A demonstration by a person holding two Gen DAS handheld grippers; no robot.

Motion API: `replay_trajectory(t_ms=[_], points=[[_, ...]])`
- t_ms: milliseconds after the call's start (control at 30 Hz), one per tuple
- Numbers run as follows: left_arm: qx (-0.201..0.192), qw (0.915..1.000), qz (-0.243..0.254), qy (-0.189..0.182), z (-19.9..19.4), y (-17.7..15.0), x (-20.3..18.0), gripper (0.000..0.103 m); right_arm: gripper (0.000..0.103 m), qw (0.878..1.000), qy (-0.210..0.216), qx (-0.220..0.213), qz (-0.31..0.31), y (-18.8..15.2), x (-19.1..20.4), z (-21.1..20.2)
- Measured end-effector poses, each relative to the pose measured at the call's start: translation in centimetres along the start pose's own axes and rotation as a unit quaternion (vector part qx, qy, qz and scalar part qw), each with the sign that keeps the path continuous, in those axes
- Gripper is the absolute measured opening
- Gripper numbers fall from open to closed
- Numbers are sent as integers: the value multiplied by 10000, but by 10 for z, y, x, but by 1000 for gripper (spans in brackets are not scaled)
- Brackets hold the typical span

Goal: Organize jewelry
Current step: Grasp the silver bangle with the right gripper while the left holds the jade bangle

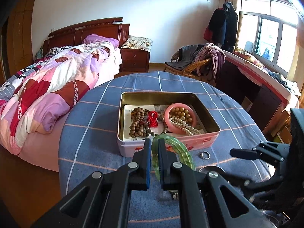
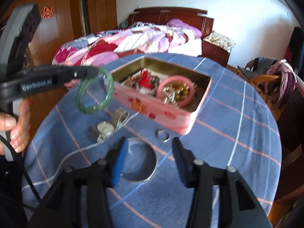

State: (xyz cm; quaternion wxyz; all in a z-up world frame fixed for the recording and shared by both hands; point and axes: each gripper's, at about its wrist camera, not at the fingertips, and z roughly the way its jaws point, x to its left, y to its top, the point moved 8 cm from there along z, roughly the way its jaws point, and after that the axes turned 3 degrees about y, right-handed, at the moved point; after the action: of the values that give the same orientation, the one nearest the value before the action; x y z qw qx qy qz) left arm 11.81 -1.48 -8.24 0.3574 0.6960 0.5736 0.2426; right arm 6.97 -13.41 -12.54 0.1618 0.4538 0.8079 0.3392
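Note:
My left gripper (image 1: 154,142) is shut on a green bangle (image 1: 178,148), held above the table just short of the near wall of the pink tin (image 1: 199,140). The right wrist view shows that bangle (image 2: 95,95) hanging from the left gripper (image 2: 94,73). Inside the tin lie brown wooden beads (image 1: 138,121), a red knot (image 1: 153,118), a pink bangle (image 1: 171,125) and a pearl strand (image 1: 184,126). My right gripper (image 2: 149,141) stands open above a thin silver bangle (image 2: 150,177) on the cloth. A silver ring (image 2: 163,134) lies beyond its fingertips, beside the tin (image 2: 152,108).
A blurred heap of small pale pieces (image 2: 106,129) lies left of the ring. The blue checked cloth (image 1: 91,133) covers a round table. A bed (image 1: 47,87) stands at the left and a wicker chair (image 1: 193,66) behind. A hand (image 2: 19,125) grips the left gripper's handle.

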Motion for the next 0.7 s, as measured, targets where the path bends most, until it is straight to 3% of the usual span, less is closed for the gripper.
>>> replay_trajectory(t_ms=[167, 433, 500, 700], points=[[55, 10000, 25, 25, 0, -9, 2, 6, 76, 9996, 180, 199, -112, -8, 9, 10], [296, 9996, -32, 34, 15, -31, 5, 6, 76, 9978, 106, 609, -235, -22, 16, 29], [327, 9995, -43, 24, 18, -33, 5, 6, 68, 9980, 49, 561, -301, -22, 16, 26], [324, 9995, -2, 11, 18, -34, 2, 6, 68, 9990, 6, 420, -151, -20, 10, 19]])
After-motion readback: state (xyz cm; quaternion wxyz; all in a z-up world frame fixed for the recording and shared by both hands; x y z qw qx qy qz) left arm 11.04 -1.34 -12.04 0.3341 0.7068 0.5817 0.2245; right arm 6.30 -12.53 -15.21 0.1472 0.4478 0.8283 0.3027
